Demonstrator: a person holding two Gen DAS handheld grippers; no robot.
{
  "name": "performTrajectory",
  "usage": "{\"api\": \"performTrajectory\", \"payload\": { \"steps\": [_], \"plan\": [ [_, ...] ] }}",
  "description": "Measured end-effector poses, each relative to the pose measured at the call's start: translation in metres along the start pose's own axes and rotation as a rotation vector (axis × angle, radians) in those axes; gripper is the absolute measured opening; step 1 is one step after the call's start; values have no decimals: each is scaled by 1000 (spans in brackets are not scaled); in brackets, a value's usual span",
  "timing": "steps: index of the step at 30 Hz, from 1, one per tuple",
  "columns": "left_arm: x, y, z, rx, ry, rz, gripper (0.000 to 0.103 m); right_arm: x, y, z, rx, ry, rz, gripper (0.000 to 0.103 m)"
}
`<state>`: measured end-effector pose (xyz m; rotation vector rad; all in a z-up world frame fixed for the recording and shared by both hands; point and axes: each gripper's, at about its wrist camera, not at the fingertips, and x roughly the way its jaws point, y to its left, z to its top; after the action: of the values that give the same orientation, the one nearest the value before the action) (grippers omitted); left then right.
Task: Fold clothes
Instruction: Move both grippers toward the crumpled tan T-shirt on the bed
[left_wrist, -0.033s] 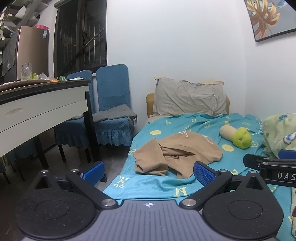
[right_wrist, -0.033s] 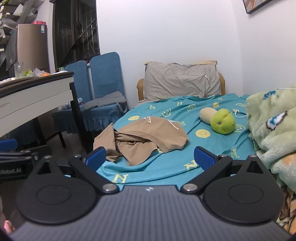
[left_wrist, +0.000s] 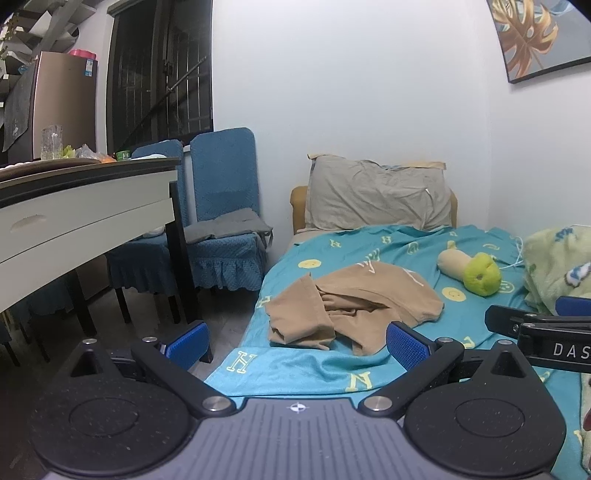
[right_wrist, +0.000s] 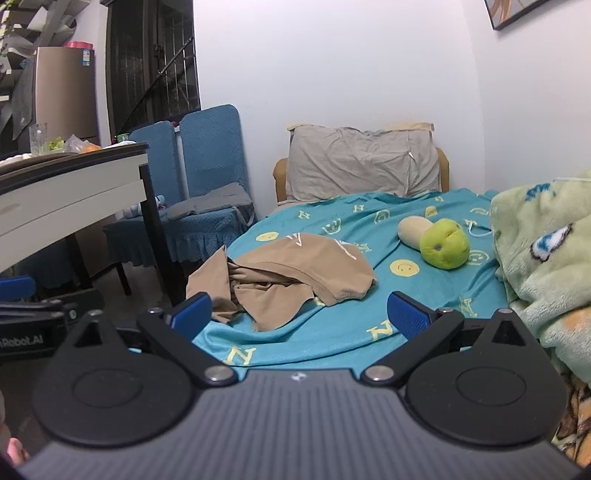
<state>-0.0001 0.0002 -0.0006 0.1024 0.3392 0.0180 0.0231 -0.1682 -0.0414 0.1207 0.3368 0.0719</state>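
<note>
A crumpled tan garment (left_wrist: 351, 306) (right_wrist: 284, 277) lies on the bed's teal letter-print sheet (left_wrist: 295, 373) (right_wrist: 332, 332), near its left edge. My left gripper (left_wrist: 297, 341) hovers short of the bed's near end, open, with nothing between its blue pads; the garment lies just beyond them. My right gripper (right_wrist: 300, 313) is open too and holds nothing, with the garment ahead and slightly left. Each gripper shows at the edge of the other's view: the right gripper (left_wrist: 535, 325), the left gripper (right_wrist: 37, 314).
A green and beige plush toy (left_wrist: 476, 273) (right_wrist: 439, 242) lies right of the garment. A pale green blanket (right_wrist: 543, 258) is heaped along the bed's right side. A grey pillow (left_wrist: 376, 199) leans at the head. A white table (left_wrist: 74, 225) and blue chairs (left_wrist: 221, 206) stand left.
</note>
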Motion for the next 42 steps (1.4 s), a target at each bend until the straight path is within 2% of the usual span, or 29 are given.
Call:
{"api": "performTrajectory", "payload": {
  "steps": [10,20,28,32,33,36,38,39,42],
  "plan": [
    [0,1,-4,-10,25,6,103,-4,-2,3,-1,-31,-1,103],
    [10,-2,-9,-13,46,10,103,-3,1,1,20,-56,-39,103],
    [14,-2,-12,-24,42,0,103,6,-8,-5,94,-4,-8,102],
    [15,0,-15,-40,48,-13,103,5,-9,-4,106,-19,2,97],
    [15,0,-15,-42,48,-14,103,4,-8,-4,107,-24,7,95],
    [16,-1,-16,-42,48,-17,103,1,-5,-3,87,-39,12,66],
    [17,-1,-17,-41,48,-19,103,-1,-3,-3,76,-54,10,57],
    [18,-1,-18,-41,48,-20,103,-2,-2,-2,77,-63,11,48],
    [19,-2,-19,-40,48,-23,103,-3,-3,6,108,-91,17,47]
  ]
}}
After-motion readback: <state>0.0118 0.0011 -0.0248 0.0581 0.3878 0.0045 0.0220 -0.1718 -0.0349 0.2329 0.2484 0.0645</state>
